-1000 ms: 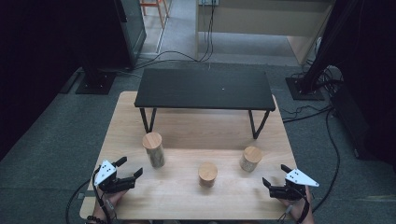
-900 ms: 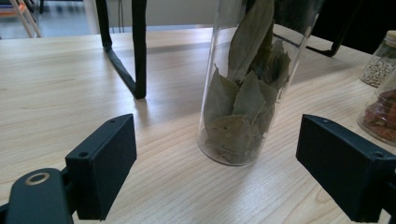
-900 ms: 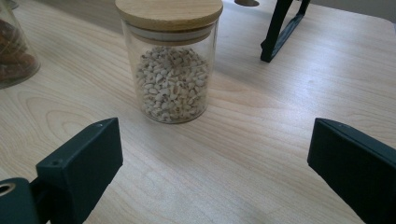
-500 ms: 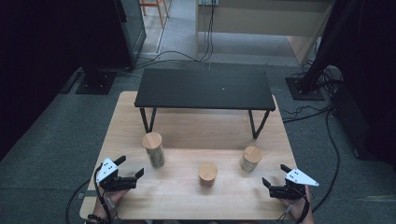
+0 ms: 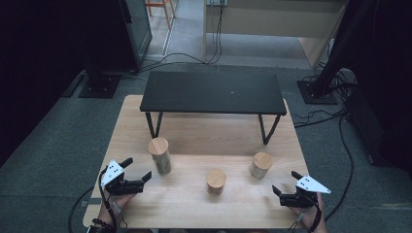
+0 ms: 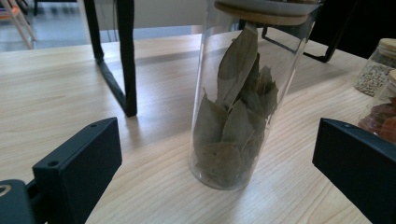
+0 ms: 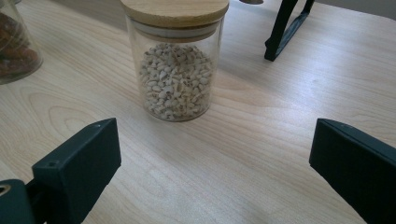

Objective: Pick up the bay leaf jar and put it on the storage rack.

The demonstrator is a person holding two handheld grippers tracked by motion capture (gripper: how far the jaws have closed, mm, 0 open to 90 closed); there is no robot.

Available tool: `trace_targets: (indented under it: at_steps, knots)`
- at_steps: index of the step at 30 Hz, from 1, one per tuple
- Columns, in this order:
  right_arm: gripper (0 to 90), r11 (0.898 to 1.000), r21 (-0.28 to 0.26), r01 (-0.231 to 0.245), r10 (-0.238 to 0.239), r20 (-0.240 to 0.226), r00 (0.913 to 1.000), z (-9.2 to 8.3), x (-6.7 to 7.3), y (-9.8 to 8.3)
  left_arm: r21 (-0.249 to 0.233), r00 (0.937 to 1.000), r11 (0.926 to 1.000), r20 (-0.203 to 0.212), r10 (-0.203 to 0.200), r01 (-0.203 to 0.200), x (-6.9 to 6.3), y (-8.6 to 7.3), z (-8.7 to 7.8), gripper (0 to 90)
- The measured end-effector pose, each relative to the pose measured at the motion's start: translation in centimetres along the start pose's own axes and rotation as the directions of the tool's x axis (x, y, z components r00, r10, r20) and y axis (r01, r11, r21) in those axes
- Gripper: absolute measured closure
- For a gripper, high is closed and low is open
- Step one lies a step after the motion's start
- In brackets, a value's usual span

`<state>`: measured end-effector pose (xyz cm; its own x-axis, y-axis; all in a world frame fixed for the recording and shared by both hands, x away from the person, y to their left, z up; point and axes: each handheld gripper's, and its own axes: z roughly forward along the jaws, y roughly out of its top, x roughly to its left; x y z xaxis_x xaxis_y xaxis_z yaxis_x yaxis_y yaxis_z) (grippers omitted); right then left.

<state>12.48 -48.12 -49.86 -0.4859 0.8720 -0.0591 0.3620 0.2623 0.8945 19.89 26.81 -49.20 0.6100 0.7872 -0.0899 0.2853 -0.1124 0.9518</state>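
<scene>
Tall glass jar of bay leaves [image 6: 238, 102], wood lid, upright on the wooden table [image 5: 194, 208], left of centre, closer to the near edge than the far one. It stands just ahead of the left gripper [image 5: 133, 174], jaws spread wide, just been opening, jar apart from both of them, nothing gripped. That gripper sits near the near-left corner, a hand [image 5: 114, 201] behind it.

Short jar of white beans [image 7: 177, 70], wood lid, upright toward the right edge, in front of the right gripper [image 5: 286, 187]; jaws released, wide apart, nothing between the pads, bare wood beneath. This gripper is near the near-right corner, well apart from the left one.

Third jar [image 5: 216, 181], reddish contents, stands between the other two, nearest the near edge, touching neither.

Black low shelf [image 5: 214, 92] on thin metal legs spans the far half of the table, top bare. Cables [image 5: 335, 145] on grey floor off the right edge.
</scene>
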Motion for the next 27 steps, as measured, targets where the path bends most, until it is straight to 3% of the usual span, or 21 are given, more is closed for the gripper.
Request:
trace_targets:
  at_steps: [11,27]
  knots:
    - [1.9,1.0,-0.002,0.0,0.0,0.001,1.0,0.0,0.0,-0.1,0.002,0.9988,0.9999,0.047,0.013,-0.013,0.0,1.0,1.8,1.3]
    - [2.0,1.0,0.0,0.001,-0.001,0.004,1.0,0.0,0.1,0.0,-0.018,0.9987,0.9998,0.052,0.005,-0.004,-0.3,1.6,3.7,3.1]
